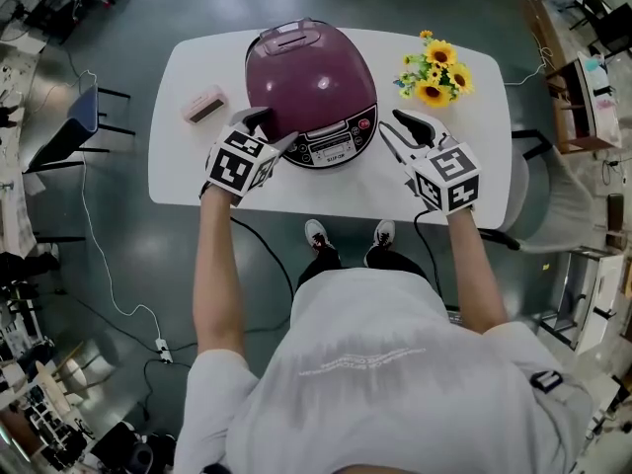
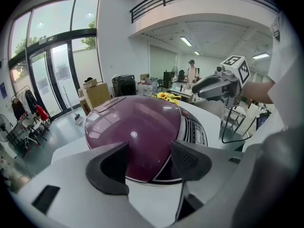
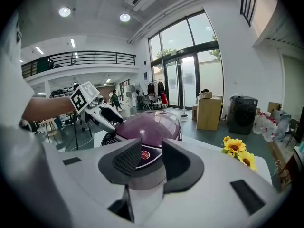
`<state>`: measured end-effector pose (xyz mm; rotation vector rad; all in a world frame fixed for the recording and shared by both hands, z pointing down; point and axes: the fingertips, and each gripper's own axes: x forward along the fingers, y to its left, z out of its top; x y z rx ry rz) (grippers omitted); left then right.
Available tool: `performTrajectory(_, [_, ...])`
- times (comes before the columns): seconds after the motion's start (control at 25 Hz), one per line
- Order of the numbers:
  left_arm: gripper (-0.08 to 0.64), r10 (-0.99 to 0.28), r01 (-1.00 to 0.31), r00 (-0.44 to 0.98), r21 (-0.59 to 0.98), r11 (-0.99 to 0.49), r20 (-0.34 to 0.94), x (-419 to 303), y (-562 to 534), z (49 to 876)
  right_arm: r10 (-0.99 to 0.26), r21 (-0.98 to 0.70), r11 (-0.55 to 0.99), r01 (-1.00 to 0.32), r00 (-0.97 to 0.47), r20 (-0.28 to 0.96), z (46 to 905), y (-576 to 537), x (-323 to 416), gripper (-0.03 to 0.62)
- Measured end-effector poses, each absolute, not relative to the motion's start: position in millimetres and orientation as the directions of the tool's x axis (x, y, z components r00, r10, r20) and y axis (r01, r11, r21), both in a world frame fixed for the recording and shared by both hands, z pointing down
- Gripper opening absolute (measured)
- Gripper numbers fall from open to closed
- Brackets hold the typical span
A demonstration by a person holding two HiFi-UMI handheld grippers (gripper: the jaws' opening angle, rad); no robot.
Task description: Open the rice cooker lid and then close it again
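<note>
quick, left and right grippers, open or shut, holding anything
left gripper: open, holding nothing, jaws apart in front of the rice cooker
right gripper: open, holding nothing

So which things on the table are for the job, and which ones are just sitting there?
For the job:
- rice cooker, with its purple lid shut
- left gripper, open, right by the lid
- right gripper, open and empty

Just lying about:
- sunflowers
- small pink box
</note>
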<state>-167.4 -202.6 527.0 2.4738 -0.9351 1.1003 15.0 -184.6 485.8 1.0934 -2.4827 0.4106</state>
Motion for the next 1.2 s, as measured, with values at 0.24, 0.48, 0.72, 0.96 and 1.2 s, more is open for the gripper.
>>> performTrajectory(0.24, [0.290, -0.447, -0.659, 0.500, -0.009, -0.752, 0.742, -167, -203, 527, -0.635, -0.121, 0.642, -0.757, -0.613, 0.471, 491, -182, 16, 0.152])
performTrajectory(0.48, [0.291, -0.448, -0.662, 0.498, -0.008, -0.749, 0.742, -167, -201, 527, -0.641, -0.125, 0.628, -0.768, -0.602, 0.476, 492, -178, 22, 0.152])
performTrajectory(0.72, [0.295, -0.459, -0.670, 0.491, -0.015, -0.742, 0.740, -167, -202, 527, -0.640, -0.139, 0.618, -0.774, -0.598, 0.483, 499, -174, 24, 0.152])
performTrajectory(0.96, [0.295, -0.441, -0.676, 0.473, -0.007, -0.737, 0.763, -167, -202, 529, -0.635, -0.153, 0.611, -0.777, -0.596, 0.492, 506, -169, 24, 0.152])
performTrajectory(1.2, [0.293, -0.451, -0.708, 0.467, 0.016, -0.706, 0.761, -168, -203, 528, -0.630, -0.150, 0.620, -0.770, -0.602, 0.490, 507, -166, 19, 0.152])
